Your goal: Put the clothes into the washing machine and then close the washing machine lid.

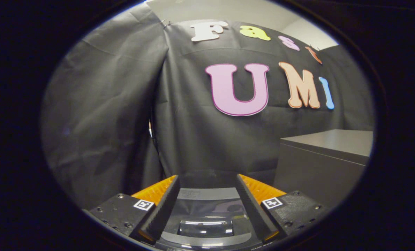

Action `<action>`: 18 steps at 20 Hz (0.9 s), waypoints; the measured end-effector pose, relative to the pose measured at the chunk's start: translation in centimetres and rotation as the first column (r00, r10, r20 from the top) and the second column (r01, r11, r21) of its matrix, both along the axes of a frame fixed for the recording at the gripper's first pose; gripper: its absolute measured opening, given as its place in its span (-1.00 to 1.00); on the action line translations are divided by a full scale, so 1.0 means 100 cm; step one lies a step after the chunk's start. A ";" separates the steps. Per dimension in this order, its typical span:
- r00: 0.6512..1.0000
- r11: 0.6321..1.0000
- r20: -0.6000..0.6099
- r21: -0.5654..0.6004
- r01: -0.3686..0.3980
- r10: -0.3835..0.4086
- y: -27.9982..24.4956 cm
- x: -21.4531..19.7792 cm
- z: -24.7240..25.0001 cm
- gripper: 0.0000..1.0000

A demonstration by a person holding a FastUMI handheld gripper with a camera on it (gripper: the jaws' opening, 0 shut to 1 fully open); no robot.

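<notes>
My gripper (pixel 207 179) is open, its two fingers (pixel 162 209) spread wide with nothing held between them. Below and between the fingers lies a glossy dark surface (pixel 205 225) that reflects light strips; it looks like the top of the washing machine with its glass lid, though only a small part shows. A pale grey band (pixel 207 194) runs across its far edge, just under the fingertips. I cannot tell from here whether the lid is fully down.
A grey box-shaped cabinet (pixel 322 164) stands beyond the right finger, its flat top about level with the fingertips. The black cloth wall (pixel 193 139) hangs close behind, with a folded seam to the left.
</notes>
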State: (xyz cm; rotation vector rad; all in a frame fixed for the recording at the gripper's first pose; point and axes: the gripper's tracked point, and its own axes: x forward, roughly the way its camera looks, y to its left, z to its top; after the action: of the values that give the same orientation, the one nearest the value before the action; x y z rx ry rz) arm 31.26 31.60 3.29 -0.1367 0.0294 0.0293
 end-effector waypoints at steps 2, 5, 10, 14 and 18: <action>1.000 1.000 -0.010 -0.006 0.022 -0.022 -0.009 -0.007 0.000 0.94; 0.998 0.999 -0.040 0.007 0.049 -0.048 -0.025 -0.019 -0.003 0.94; 0.994 0.997 -0.080 0.012 0.077 -0.076 -0.052 -0.049 -0.002 0.94; 0.987 0.996 -0.147 0.064 0.070 -0.060 -0.067 -0.081 -0.008 0.93; 0.982 0.997 -0.189 0.078 0.014 0.001 -0.074 -0.118 -0.007 0.94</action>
State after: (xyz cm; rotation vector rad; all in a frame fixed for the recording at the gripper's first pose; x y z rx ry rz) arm 19.44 24.17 2.57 -0.0546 0.2180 0.0363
